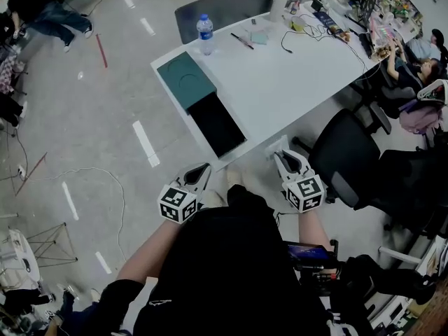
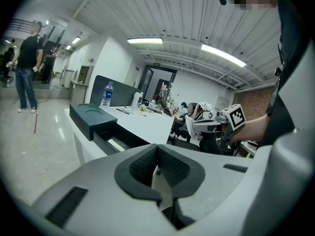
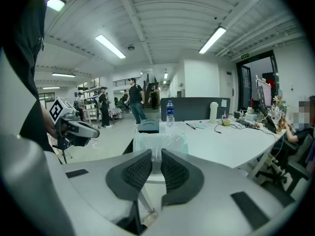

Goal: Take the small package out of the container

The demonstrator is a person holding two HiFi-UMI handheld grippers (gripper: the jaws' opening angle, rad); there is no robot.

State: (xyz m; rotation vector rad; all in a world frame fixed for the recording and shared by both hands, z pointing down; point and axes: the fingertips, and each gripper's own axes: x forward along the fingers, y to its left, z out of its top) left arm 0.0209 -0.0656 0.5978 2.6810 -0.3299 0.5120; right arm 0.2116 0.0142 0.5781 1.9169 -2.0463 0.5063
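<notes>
The right tongs (image 3: 155, 156) pinch the small clear package (image 3: 160, 140). It sticks up just past their tips, already out of the box (image 1: 215, 123). The box lies ahead, nearer the left tongs (image 2: 157, 156), which are pressed together and empty.

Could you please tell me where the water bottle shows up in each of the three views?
Head view: the water bottle stands top centre, at the white table's far edge.
Left gripper view: the bottle is left of centre, beyond the dark green container.
Right gripper view: the bottle is at centre, right of the container.
Shared landmark: that container, beside the bottle everywhere.
</notes>
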